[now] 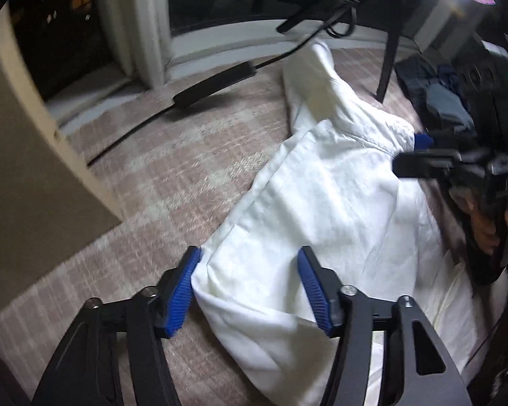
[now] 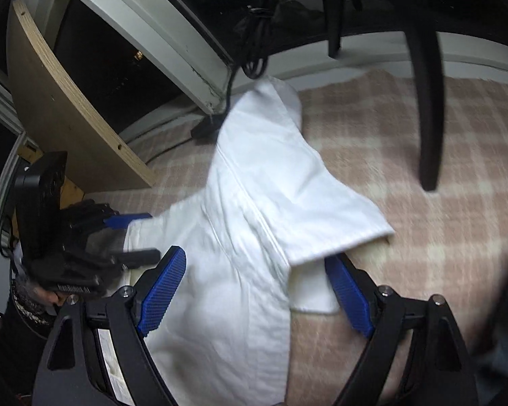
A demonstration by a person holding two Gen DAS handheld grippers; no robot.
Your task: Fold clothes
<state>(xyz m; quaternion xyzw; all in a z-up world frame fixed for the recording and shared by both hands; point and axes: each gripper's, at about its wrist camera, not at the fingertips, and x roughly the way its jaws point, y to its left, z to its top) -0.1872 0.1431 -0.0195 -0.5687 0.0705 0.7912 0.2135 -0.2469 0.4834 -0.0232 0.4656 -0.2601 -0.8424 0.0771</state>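
Between my left gripper (image 1: 249, 287) pads sits the near corner of the white garment (image 1: 321, 186), a pair of white trousers by the look of the seams. The left pad (image 1: 181, 291) lies against the cloth's edge at 9 o'clock, the other pad rests on top of the fabric at 3 o'clock, and the jaws stand about half spread, not pinching yet. From there the garment's long axis runs away toward 1 o'clock across the checked carpet (image 1: 152, 186), narrowing to a raised far end near the window sill.

My right gripper (image 2: 255, 291) straddles the other near corner, jaws spread wide. One pad lies over the cloth at 9 o'clock, while the other sits at 3 o'clock, just beside a folded-over flap. It grips nothing. In this view the garment stretches toward 12 o'clock, with a black chair leg (image 2: 430, 101) off at 2 o'clock.

Both hands are equally near the close end, so I judge the coming move to be a two-corner pinch.
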